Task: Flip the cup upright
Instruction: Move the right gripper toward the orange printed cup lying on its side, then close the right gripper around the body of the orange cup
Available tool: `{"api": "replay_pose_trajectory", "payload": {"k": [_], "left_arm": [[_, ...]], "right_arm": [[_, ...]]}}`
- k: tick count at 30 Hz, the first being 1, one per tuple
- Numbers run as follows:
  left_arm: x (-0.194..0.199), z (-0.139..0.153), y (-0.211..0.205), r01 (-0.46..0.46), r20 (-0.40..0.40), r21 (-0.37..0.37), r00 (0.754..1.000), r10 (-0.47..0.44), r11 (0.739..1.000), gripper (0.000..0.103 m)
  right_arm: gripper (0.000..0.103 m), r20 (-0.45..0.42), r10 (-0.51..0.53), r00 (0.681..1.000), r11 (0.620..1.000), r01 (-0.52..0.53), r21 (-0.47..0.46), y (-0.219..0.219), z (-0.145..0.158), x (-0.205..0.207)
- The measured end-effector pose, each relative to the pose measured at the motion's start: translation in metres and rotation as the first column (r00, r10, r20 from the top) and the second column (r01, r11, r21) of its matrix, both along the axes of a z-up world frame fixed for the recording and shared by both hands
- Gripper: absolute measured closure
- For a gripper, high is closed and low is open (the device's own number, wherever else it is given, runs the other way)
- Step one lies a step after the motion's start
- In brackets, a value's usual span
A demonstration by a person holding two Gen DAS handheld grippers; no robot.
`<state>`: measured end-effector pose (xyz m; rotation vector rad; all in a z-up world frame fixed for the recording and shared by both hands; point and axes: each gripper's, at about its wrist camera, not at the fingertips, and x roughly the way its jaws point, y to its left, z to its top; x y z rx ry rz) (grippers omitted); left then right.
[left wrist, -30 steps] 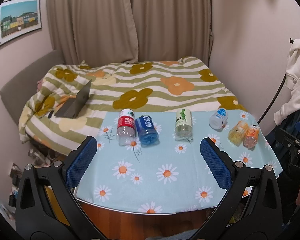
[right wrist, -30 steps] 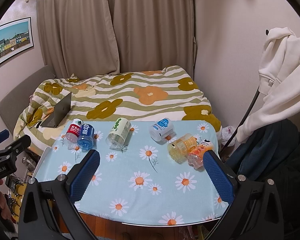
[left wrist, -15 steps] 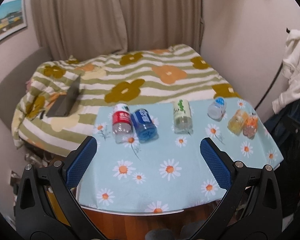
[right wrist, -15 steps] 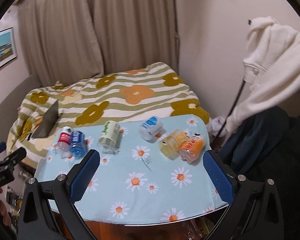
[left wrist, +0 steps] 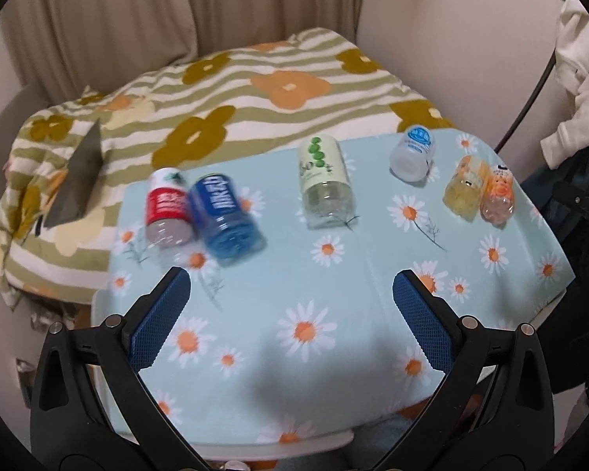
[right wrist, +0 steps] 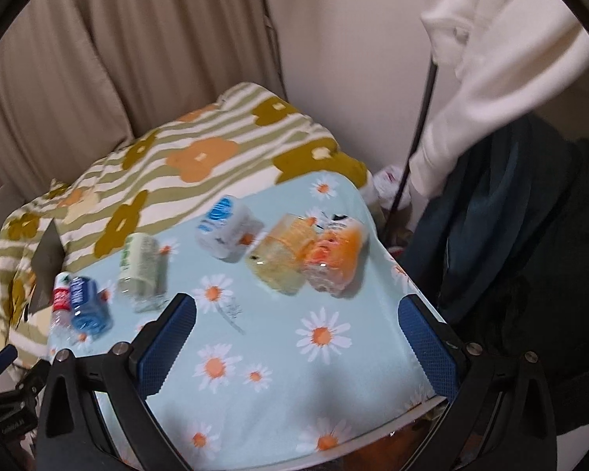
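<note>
Both claws, left gripper [left wrist: 290,306] and right gripper [right wrist: 296,333], gape empty; six cups, nearest orange cup [right wrist: 333,255] at 1 o'clock, all lie toppled, none flipped yet.

Six cups lie on their sides in a row across the table [left wrist: 333,314]. The bed [left wrist: 255,90] stands behind it.

1. Blue plastic cup [left wrist: 224,212] lying at far left of the table: white characters along its side, too blurred to read.
2. Other cup labels likewise illegible.
</note>
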<state>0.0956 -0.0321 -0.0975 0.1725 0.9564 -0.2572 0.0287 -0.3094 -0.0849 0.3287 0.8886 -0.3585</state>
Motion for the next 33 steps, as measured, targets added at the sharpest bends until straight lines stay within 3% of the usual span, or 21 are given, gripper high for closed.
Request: {"api": "replay_pose_trajectory", "payload": {"k": [16,22,25,33], "left_arm": [[0.080,-0.056,-0.087,0.087,-0.143,0.079,0.987,-0.075,0.993,0.000],[0.094,-0.068,-0.108,0.103,-0.172,0.079,0.981,-0.088,0.991,0.000],[0.099,-0.074,-0.116,0.109,-0.185,0.078,0.978,-0.093,0.991,0.000],[0.104,-0.081,-0.125,0.110,-0.201,0.080,0.975,-0.092,0.991,0.000]], "right_arm": [[0.017,-0.184,-0.075,0.980,0.980,0.107,0.169,-0.074,-0.096,0.067],[0.018,-0.208,-0.070,0.976,0.977,0.109,0.185,-0.084,-0.109,0.079],[0.029,-0.218,-0.062,0.974,0.973,0.108,0.205,-0.085,-0.116,0.086],[0.030,-0.230,-0.044,0.972,0.970,0.097,0.223,-0.087,-0.127,0.095]]}}
